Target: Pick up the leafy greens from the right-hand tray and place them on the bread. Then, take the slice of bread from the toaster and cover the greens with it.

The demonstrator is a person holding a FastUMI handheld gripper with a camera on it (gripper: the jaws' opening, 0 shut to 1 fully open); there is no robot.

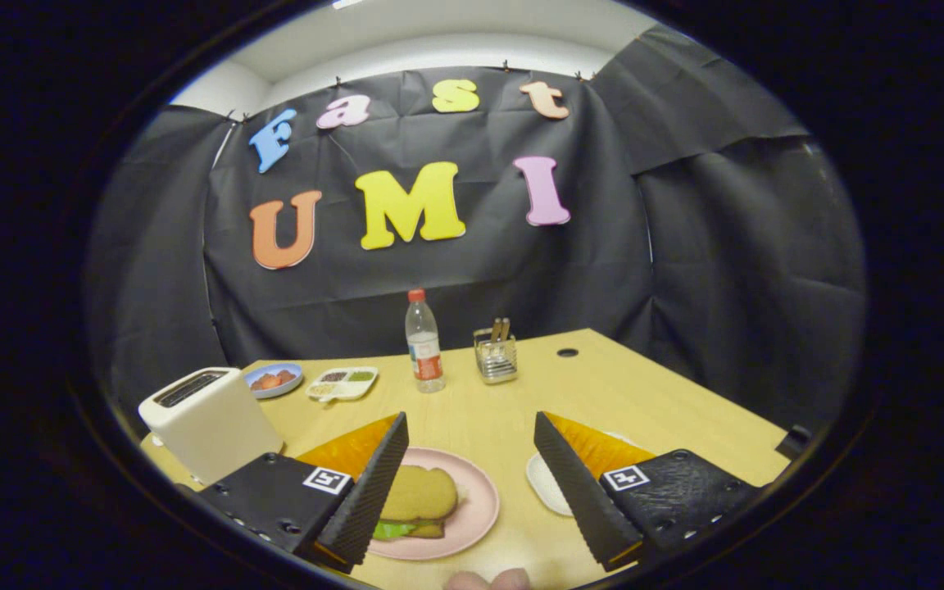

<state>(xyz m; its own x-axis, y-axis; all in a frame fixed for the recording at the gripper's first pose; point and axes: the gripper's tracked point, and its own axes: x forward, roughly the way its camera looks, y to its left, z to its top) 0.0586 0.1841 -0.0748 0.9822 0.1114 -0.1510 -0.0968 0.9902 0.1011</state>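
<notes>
- Gripper (468, 483) – fingers wide apart, holding nothing, above the counter (603, 393).
- Sandwich (416, 501) on plate (480, 500) between them – bread covers the greens (390, 530).
- Task looks finished; next, only backing clear.

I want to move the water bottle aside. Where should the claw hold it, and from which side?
Probably at the labelled middle of the water bottle, coming level from the near side. It stands upright and alone beyond the open fingers of the claw, with bare table before it; the utensil holder stands apart beside it. The round body suits a two-sided pinch.
</notes>
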